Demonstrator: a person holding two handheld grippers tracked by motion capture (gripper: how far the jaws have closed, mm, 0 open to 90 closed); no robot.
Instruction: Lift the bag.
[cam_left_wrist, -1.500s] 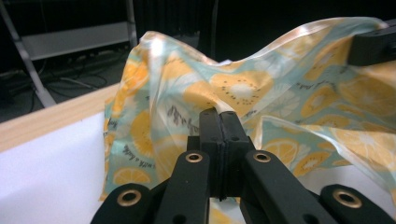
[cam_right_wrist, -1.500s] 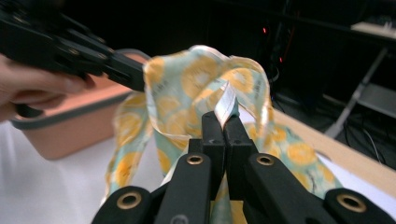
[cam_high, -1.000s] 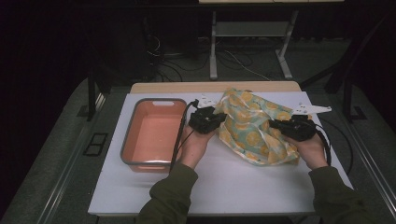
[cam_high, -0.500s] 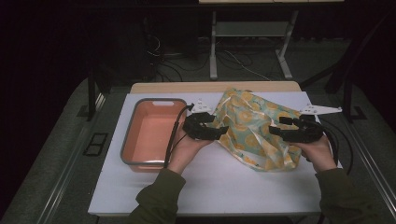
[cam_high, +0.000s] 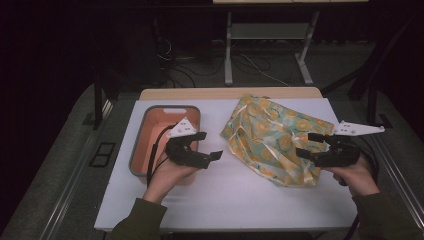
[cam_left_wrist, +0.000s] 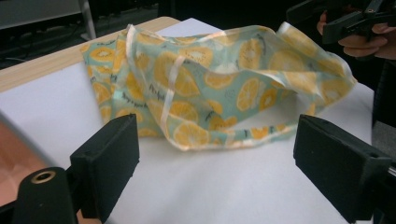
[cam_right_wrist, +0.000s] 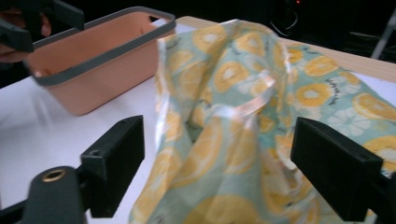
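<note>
Both my jaws have just been opening, nothing between them. My left gripper (cam_high: 204, 146) stands at nine o'clock from the crumpled orange-print fabric bag (cam_high: 272, 137), my right gripper (cam_high: 311, 145) at its three o'clock edge, perhaps brushing cloth. I should regrip the pale handles, not loose folds, before moving it across the white counter (cam_high: 235, 200).

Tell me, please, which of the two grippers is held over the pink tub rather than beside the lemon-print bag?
The left gripper, hovering above the pink tub's near right corner; the right gripper sits at the lemon-print bag's right edge.

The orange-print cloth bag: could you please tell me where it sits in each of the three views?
High view: the cloth bag lies right of centre on the white board, left of the right gripper.
Left gripper view: upper centre, beyond the open jaws.
Right gripper view: centre and right, between the open jaws.
Shared landmark: the pink tub.
</note>
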